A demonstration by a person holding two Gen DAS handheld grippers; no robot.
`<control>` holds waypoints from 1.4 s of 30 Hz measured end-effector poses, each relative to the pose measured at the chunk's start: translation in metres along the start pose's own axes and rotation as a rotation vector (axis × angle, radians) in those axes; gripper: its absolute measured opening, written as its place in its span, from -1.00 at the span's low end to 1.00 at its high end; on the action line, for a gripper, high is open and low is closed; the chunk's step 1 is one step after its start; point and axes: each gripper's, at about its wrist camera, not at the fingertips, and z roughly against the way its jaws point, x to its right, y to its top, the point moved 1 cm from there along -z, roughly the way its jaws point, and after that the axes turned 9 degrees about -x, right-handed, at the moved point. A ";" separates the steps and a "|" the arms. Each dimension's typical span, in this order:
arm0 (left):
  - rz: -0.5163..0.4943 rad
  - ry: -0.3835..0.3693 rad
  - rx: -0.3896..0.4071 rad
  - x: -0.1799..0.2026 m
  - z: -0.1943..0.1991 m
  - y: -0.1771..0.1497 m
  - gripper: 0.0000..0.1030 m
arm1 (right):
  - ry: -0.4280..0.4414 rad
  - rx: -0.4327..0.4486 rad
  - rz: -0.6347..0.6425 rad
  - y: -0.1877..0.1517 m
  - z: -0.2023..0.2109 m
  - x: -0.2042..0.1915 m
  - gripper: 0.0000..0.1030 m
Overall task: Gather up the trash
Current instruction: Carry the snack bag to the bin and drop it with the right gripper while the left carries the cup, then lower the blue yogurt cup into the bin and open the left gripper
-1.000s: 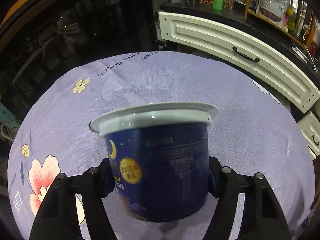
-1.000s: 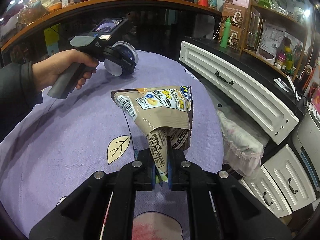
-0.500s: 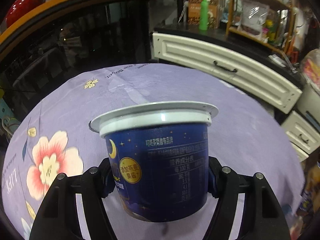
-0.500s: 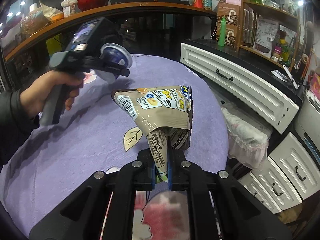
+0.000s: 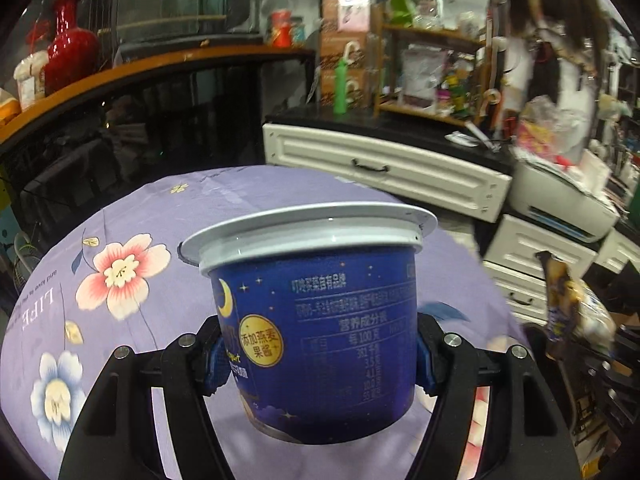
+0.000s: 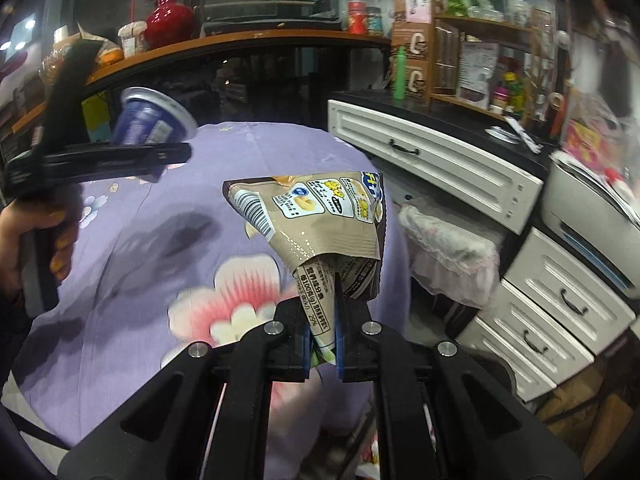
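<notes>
Left tool (image 5: 318,354) clamps a blue yogurt cup (image 5: 316,320), upright, above the purple flowered desk (image 5: 120,240); right tool (image 6: 320,340) pinches a crumpled beige snack bag (image 6: 316,224) over the desk edge, white drawers (image 6: 432,160) beyond

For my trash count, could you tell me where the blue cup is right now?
The blue cup is gripped in the left tool, held above the purple floral tablecloth.

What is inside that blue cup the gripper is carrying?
That cannot be seen. The blue cup, clamped in the left gripper, shows only its side and white rim; both views are too low or blurred to see in.
</notes>
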 end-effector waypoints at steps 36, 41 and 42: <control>-0.266 -0.295 -0.052 0.237 0.035 -0.109 0.32 | -0.090 -0.279 -0.448 -0.203 -0.053 0.150 -0.63; -0.271 -0.291 -0.088 0.247 0.019 -0.117 0.32 | -0.108 -0.304 -0.504 -0.219 -0.068 0.161 -0.10; -0.270 -0.288 -0.096 0.247 0.016 -0.119 0.32 | -0.110 -0.309 -0.512 -0.222 -0.068 0.162 -0.10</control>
